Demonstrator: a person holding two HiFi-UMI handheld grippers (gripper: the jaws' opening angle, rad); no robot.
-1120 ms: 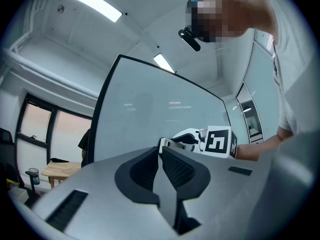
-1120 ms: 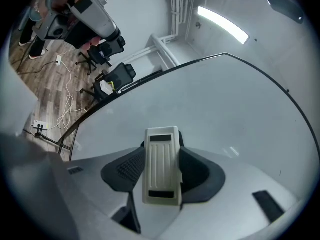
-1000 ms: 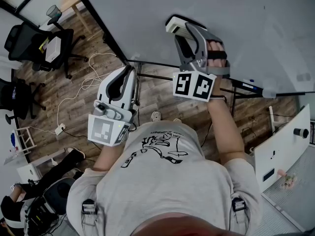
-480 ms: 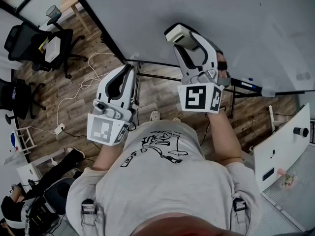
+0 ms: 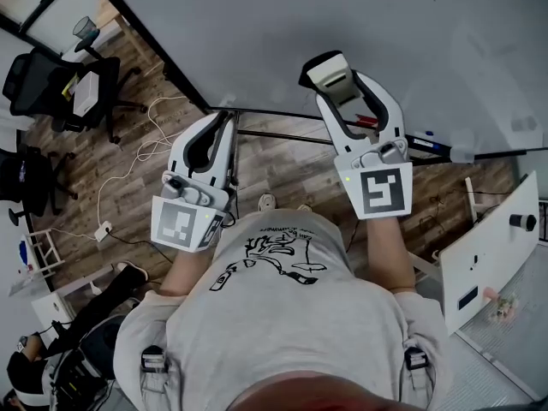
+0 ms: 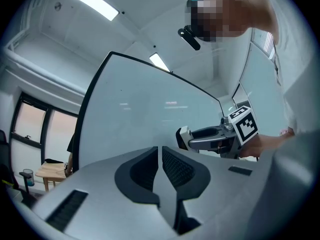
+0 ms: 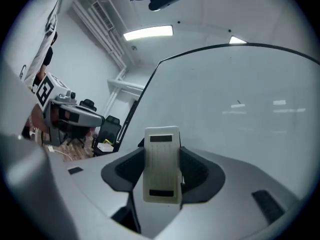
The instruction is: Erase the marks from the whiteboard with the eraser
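The right tool (image 7: 162,151) is clamped on the eraser (image 7: 161,176), a pale ribbed block standing upright between the jaws with its top end poking out past them. In the head view the eraser sits over the lower part of the whiteboard (image 5: 360,24), a bit above the board's bottom edge. Can't really tell if it's touching the board or just near it.

The left tool (image 6: 160,151) has its jaws pushed together, only a thin slit between the pads, and it's gripping nothing. It's lower and off to the left, pointing at the board's bottom left corner, over the wood floor (image 5: 128,187).

There's a marker ledge (image 5: 428,144) along the bottom of the board, an office chair (image 5: 81,88) in the far left corner, and white cables (image 5: 141,157) trailing across the floor.
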